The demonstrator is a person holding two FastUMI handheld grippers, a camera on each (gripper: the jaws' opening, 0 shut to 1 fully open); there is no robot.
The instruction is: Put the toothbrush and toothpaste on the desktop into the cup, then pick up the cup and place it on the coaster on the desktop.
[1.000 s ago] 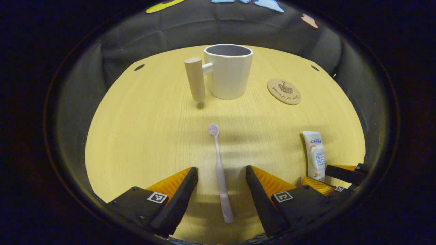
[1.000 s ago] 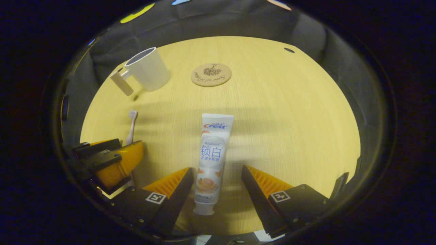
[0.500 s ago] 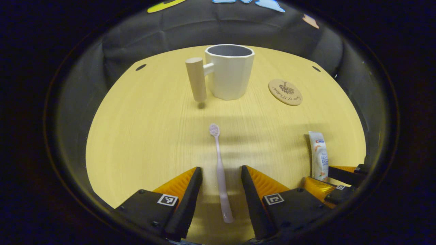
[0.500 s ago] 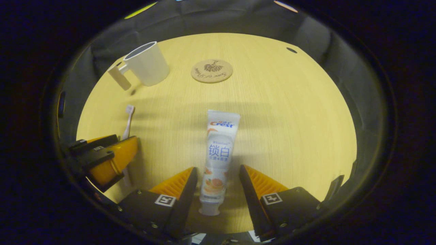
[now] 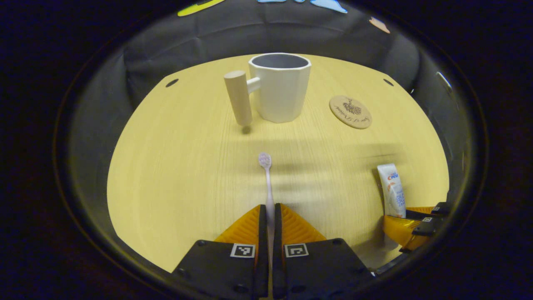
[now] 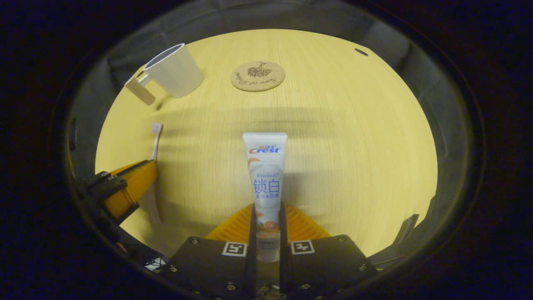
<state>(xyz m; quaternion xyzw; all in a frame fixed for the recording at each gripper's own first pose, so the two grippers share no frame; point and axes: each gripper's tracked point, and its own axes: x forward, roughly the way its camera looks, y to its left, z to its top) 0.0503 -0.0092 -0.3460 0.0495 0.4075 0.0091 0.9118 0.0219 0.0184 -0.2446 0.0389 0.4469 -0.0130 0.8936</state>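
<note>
In the left gripper view my left gripper (image 5: 270, 210) is shut on the handle of the pale pink toothbrush (image 5: 267, 179), whose head points toward the white cup (image 5: 280, 88) with a wooden handle, standing upright at the far middle of the table. The round cork coaster (image 5: 350, 111) lies right of the cup. In the right gripper view my right gripper (image 6: 266, 210) is shut on the cap end of the white toothpaste tube (image 6: 265, 171), which points away from me. The cup (image 6: 168, 75) and coaster (image 6: 257, 76) lie beyond it. The left gripper (image 6: 125, 189) with the toothbrush (image 6: 155, 139) is at the left.
The yellow wooden table (image 5: 179, 166) has small dark holes near its far corners (image 5: 170, 82). Black cloth walls close in behind and at both sides. The right gripper (image 5: 410, 223) with the tube (image 5: 393, 189) sits at the right edge of the left gripper view.
Both grippers went from open to shut: the left closed on the toothbrush handle, the right on the toothpaste tube's cap end. The tube now points straighter away.
</note>
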